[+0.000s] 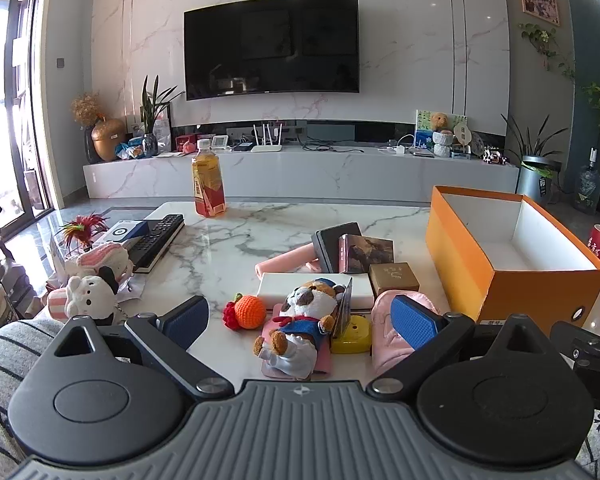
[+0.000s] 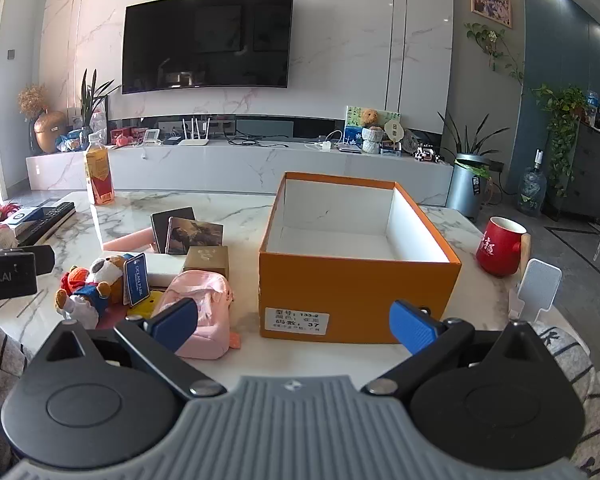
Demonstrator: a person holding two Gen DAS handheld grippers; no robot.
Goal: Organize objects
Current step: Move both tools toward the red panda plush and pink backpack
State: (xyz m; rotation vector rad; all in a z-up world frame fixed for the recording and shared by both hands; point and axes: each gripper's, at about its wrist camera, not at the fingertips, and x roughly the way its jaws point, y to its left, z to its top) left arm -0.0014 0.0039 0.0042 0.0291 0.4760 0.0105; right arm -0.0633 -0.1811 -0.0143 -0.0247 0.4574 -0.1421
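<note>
Left gripper (image 1: 300,322): I hold it low over the near worktop edge; fingers spread wide, nothing between them
Right gripper (image 2: 294,326): fingers likewise released, empty; aimed at the orange box (image 2: 360,276)
Box: open-topped, empty, on the worktop's right side
Clutter: plush dog (image 1: 300,320) lies just ahead of my left fingers, long axis running away from me; pink pouch (image 1: 396,328) beside it, toward the box
Nearer hand: the left, I judge

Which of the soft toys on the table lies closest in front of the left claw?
The dog plush in blue clothes, lying on its back between the open left claw's fingers. The crocheted orange sits just left of it; the white plush lies off at the table's left edge.
</note>
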